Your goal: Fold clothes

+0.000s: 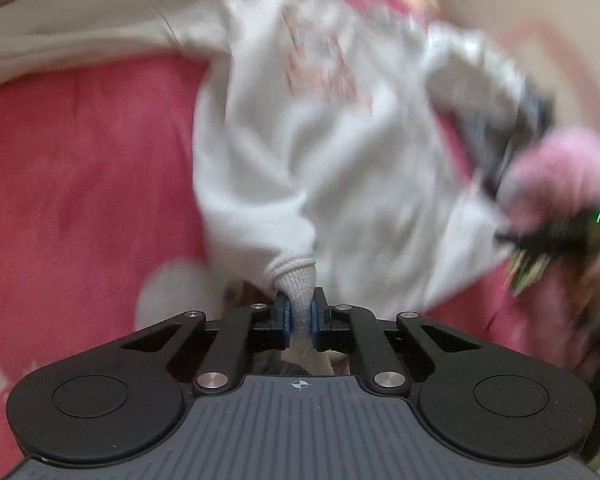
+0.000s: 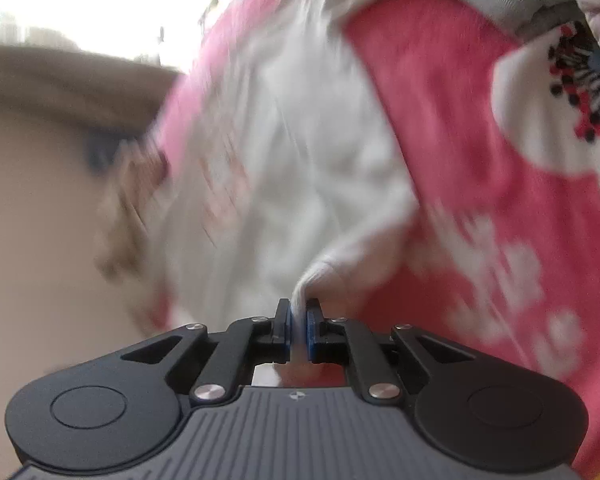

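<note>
My left gripper (image 1: 299,316) pinched ribbed cuff of white fleece sweatshirt (image 1: 320,152); right gripper (image 2: 299,330) pinched its other cuff. Sweatshirt spread ahead, no fold made.

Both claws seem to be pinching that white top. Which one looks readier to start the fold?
Probably left: the left claw clamps the ribbed cuff of the white sweatshirt, while the right claw pinches only a thin tuft.
</note>
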Demonstrator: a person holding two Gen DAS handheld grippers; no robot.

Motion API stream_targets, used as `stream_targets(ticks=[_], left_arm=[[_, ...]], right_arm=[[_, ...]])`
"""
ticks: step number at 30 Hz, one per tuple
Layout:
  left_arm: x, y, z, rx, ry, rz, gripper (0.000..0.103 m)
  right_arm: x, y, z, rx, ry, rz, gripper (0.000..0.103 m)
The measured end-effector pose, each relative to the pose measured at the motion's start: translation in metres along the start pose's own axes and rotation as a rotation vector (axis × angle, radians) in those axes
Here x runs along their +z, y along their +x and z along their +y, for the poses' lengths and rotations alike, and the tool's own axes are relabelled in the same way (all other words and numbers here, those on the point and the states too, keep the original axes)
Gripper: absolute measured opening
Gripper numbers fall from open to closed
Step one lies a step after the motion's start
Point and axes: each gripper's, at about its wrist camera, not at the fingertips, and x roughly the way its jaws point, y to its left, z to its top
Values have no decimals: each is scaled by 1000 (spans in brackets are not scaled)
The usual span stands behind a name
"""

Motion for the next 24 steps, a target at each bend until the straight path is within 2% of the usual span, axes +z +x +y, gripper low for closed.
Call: stream_targets(ticks=[2,4,7,9,10,11,13,15,16,18,20,24], left_arm=[[27,-7,17,-43,-130,-72,7],[50,-4,37,-61,-244,-123,8],[75,19,64,-65,-382,-131,8],[84,37,81,-74,-463,-128,9],[87,44,87,-81,-492,-129,10],[90,49,91,-90,-517,-137,13],[92,55,96,-109,-552,-160,23],[91,48,96,-137,-550,-203,35],[90,45,95,-153,-537,-229,38],[90,38,92,-168,-502,-256,49],[91,33,88,-182,-470,-285,53],[95,27,80,-208,-412,-346,56]], right_arm=[[28,3,-7,66,111,-49,9],[51,10,-15,82,189,-88,9],[75,28,-29,61,286,-128,12],[83,35,-41,53,339,-157,23],[83,36,-45,48,350,-177,36],[83,36,-49,42,361,-198,44],[84,32,-50,33,331,-242,45],[79,27,-36,28,224,-273,45],[76,29,-21,12,125,-266,45],[66,36,17,-32,-143,-223,47],[47,57,63,-84,-456,-146,50],[-15,122,141,-163,-1061,12,50]])
